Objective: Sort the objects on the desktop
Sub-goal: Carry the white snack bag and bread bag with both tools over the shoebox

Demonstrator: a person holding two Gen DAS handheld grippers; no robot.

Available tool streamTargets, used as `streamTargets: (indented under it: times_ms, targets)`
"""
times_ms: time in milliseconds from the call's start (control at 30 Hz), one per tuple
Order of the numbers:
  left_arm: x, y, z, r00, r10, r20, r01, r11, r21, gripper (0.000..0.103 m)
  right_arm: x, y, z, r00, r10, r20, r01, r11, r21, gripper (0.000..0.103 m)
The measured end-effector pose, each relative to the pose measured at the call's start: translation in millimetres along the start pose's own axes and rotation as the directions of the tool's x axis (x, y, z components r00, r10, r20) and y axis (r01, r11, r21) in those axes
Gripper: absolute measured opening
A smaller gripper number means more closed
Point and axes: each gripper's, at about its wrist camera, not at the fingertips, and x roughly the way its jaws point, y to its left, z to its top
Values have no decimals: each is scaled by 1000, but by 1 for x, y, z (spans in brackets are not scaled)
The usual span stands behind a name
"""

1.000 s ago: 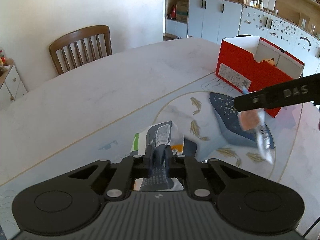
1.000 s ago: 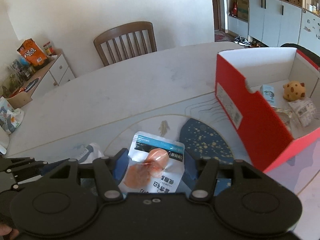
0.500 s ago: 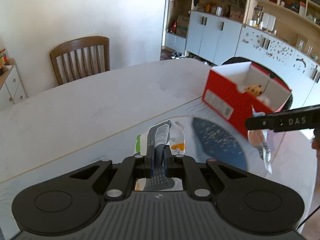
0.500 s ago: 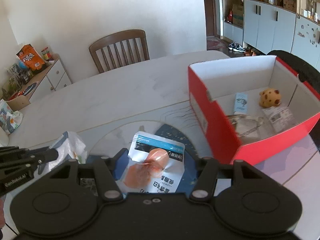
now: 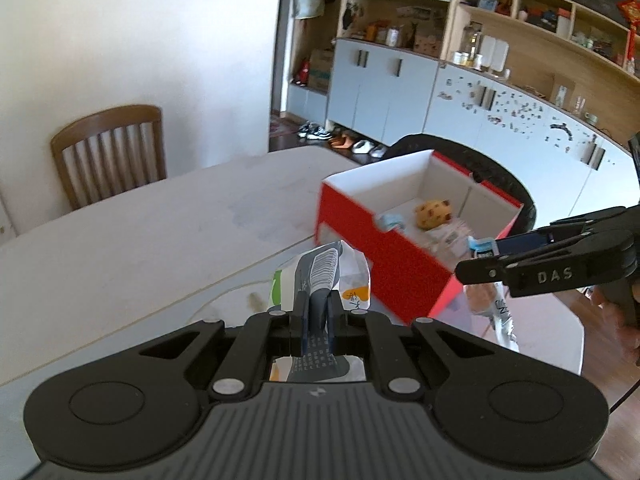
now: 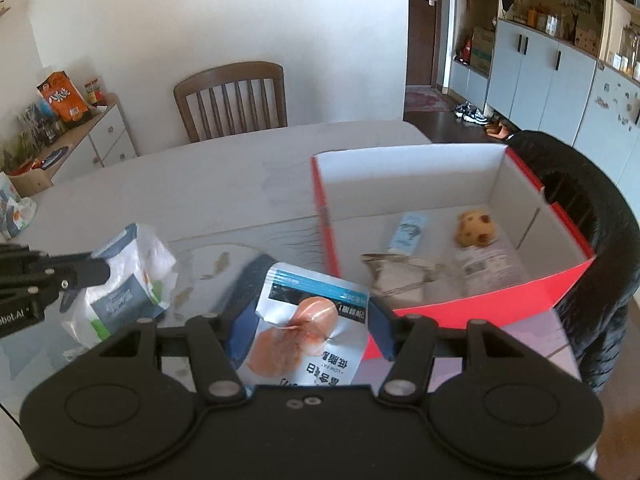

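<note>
A white and grey packet (image 5: 320, 276) is pinched in the closed left gripper (image 5: 318, 312). A blue snack pouch (image 6: 308, 324) is clamped in the right gripper (image 6: 306, 328). Both are held above the table (image 6: 200, 184), near a red box (image 6: 492, 296) containing small items.

Snack pouch (image 6: 308, 332) lower end hidden behind claw housing.

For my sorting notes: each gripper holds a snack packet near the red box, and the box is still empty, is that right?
Not quite: the red box already holds items, including a spotted yellow toy and a light blue packet, as the right wrist view shows. Each gripper does hold a packet.
</note>
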Motion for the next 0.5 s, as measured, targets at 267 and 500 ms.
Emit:
streamTargets:
  times_ms: [267, 500]
  targets:
    - [21, -49, 30, 999, -32, 33, 30, 999, 37, 7, -12, -39, 12, 1000, -4, 30, 5, 999, -36, 59]
    - [34, -78, 51, 998, -49, 50, 47, 998, 46, 7, -15, -69, 25, 999, -3, 53, 7, 998, -64, 59]
